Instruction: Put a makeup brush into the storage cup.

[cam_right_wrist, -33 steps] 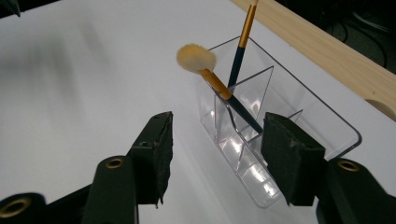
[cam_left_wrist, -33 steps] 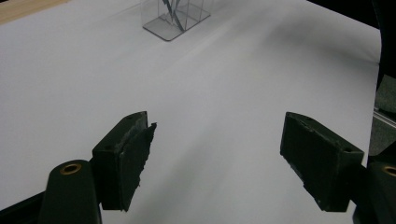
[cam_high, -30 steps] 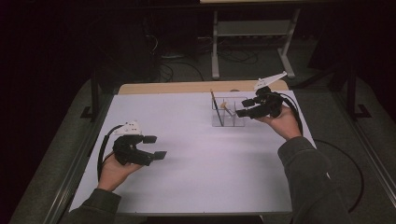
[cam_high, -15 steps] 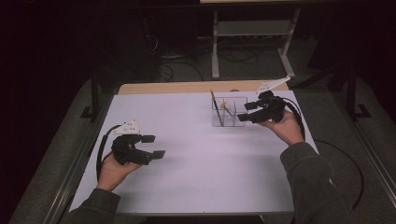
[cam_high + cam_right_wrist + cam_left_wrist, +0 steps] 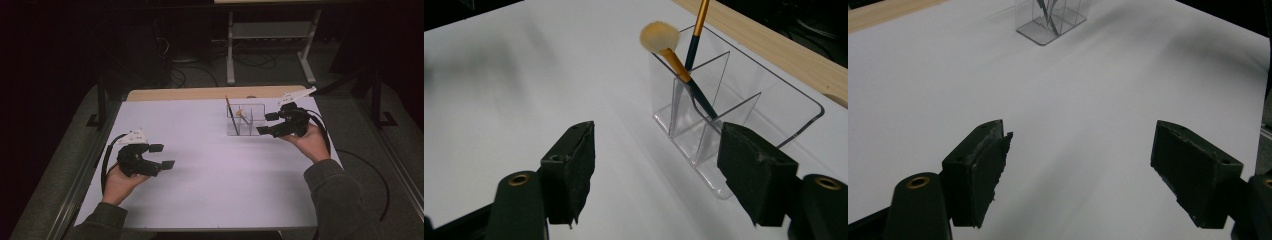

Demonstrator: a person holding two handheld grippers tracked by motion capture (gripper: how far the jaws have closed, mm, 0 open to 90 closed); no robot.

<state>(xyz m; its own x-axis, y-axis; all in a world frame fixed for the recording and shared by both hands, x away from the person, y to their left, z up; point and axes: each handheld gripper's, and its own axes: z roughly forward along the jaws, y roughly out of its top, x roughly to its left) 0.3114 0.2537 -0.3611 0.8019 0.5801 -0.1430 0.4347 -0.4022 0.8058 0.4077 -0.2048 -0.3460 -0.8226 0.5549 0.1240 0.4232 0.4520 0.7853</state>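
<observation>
Drawn back from the unlabelled clear organizer, right tool has been opening, empty; left tool wide.

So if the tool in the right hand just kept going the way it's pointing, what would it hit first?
Probably the clear plastic divided organiser holding two brushes: it stands just ahead of the open right tool, near its right-hand pad. Depth is hard to judge, so it might only graze it.

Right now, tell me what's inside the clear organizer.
The clear organizer holds two brushes: a fluffy-headed brush leaning head-up, and a second brush whose tip runs out of view. Dividers blur their lower ends. The other compartments look empty.
</observation>
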